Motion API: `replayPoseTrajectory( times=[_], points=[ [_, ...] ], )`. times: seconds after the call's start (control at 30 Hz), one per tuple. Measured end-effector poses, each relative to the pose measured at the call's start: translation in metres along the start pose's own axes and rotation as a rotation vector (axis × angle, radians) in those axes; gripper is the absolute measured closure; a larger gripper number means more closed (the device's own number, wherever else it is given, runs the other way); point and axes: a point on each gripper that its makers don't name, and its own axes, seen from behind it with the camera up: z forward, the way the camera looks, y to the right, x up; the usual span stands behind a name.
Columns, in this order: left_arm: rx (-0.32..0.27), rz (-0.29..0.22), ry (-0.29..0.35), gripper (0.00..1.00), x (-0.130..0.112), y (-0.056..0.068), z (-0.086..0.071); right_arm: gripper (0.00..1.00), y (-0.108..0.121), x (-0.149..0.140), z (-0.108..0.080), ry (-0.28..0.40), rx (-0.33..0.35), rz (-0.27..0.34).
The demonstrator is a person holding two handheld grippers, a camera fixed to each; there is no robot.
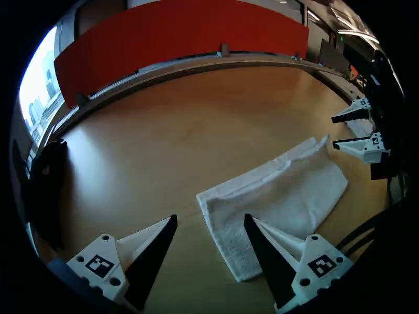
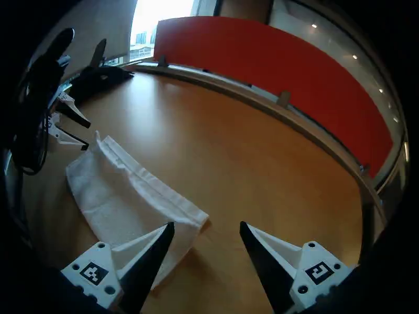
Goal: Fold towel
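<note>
In left gripper view, right hand-held gripper point(image 1: 333, 133) gapes near the towel point(image 1: 277, 199).

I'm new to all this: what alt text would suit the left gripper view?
A white towel lies on a wooden table, its near end partly between the open fingers of the left gripper. At the towel's far corner the right gripper hovers open, and a red partition stands behind the table.
</note>
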Motion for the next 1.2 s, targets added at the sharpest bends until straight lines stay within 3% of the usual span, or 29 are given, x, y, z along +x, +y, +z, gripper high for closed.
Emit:
replayPoseTrajectory(
  times=[0.37, 0.87, 1.2],
  points=[
    [0.005, -0.026, 0.01, 0.05, -0.016, 0.002, -0.022, 0.03, -0.013, -0.006, -0.025, 0.014, 0.014, 0.019],
    [0.019, -0.109, -0.008, 0.06, -0.068, 0.018, -0.059, 0.03, -0.046, -0.033, -0.064, 0.011, 0.029, 0.042],
    [0.032, -0.147, -0.008, 0.05, -0.082, 0.02, -0.068, 0.03, -0.052, -0.041, -0.071, 0.008, 0.038, 0.049]
  ],
)
